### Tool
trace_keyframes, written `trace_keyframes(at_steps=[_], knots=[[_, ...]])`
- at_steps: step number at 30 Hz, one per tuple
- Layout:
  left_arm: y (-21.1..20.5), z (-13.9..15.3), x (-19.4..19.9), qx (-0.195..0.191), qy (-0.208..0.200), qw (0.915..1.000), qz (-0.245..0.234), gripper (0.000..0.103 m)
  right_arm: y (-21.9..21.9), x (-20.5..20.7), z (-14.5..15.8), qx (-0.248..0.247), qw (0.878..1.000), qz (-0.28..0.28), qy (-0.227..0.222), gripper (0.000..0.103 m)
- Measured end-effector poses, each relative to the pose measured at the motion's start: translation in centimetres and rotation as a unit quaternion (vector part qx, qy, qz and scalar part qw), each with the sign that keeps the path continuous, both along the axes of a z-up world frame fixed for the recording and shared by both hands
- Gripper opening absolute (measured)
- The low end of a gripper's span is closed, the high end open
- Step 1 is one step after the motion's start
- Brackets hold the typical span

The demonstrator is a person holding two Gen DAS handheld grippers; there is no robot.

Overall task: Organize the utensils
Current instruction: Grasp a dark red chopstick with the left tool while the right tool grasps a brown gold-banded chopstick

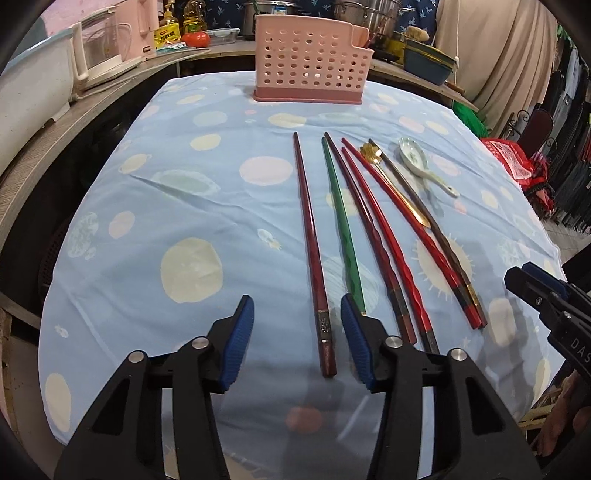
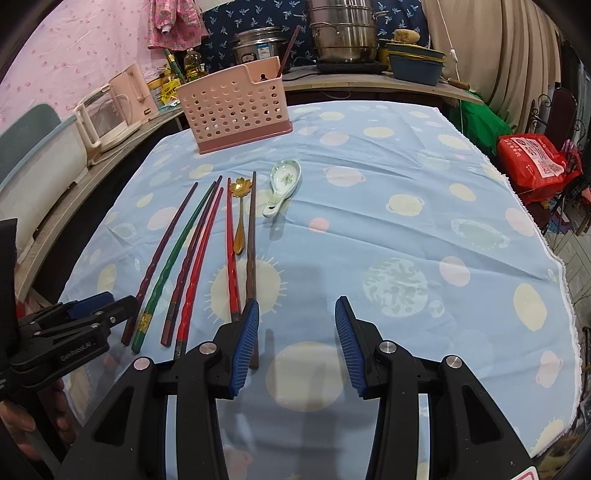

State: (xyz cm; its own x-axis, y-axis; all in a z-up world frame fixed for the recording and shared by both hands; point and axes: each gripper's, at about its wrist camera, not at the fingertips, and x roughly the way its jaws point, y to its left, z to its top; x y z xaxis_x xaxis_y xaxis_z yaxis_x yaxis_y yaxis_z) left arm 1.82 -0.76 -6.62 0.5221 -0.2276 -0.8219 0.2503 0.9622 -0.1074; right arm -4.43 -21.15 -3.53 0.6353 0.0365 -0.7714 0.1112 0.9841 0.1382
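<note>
Several chopsticks lie side by side on the blue dotted tablecloth [image 1: 207, 192]: a maroon one [image 1: 308, 229], a green one [image 1: 341, 218], red ones [image 1: 384, 236] and a dark brown one [image 2: 252, 240]. Among them is a gold flower spoon [image 1: 367, 151], and a white ceramic spoon [image 1: 417, 158] sits to their right. A pink perforated utensil holder [image 1: 308, 62] stands at the far edge. My left gripper [image 1: 297, 306] is open, and the maroon chopstick's near end lies untouched between its fingers. My right gripper [image 2: 297, 304] is open over bare cloth, its left finger beside the brown chopstick.
A counter behind the table carries a kettle [image 2: 107, 114], steel pots [image 2: 343, 33], oil bottles and a blue basin [image 2: 417, 66]. A red bag [image 2: 532, 162] sits off the table's right edge. The cloth right of the ceramic spoon [image 2: 282, 184] is bare.
</note>
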Motion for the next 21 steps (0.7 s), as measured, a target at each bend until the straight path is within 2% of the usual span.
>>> trace_keyframes(at_steps=[4,9,16,21], knots=[[0.0,-0.4,-0.1,0.003,0.004,1.0000,-0.003,0.030,0.4,0.1,-0.1,0.002,1.000,0.005,0.002,0.041],[0.3,-0.5,-0.3,0.000,0.006,1.0000,-0.003,0.010,0.9,0.4,-0.6,0.005,1.000,0.012,0.008,0.038],[0.6,-0.7,-0.4,-0.007,0.007,0.9999,0.000,0.008,1.8,1.2,-1.5,0.001,1.000,0.024,0.019,0.022],[0.5,-0.7,-0.4,-0.006,0.006,1.0000,0.001,0.008,2.3,1.8,-1.9,0.000,0.999,0.033,0.024,0.018]])
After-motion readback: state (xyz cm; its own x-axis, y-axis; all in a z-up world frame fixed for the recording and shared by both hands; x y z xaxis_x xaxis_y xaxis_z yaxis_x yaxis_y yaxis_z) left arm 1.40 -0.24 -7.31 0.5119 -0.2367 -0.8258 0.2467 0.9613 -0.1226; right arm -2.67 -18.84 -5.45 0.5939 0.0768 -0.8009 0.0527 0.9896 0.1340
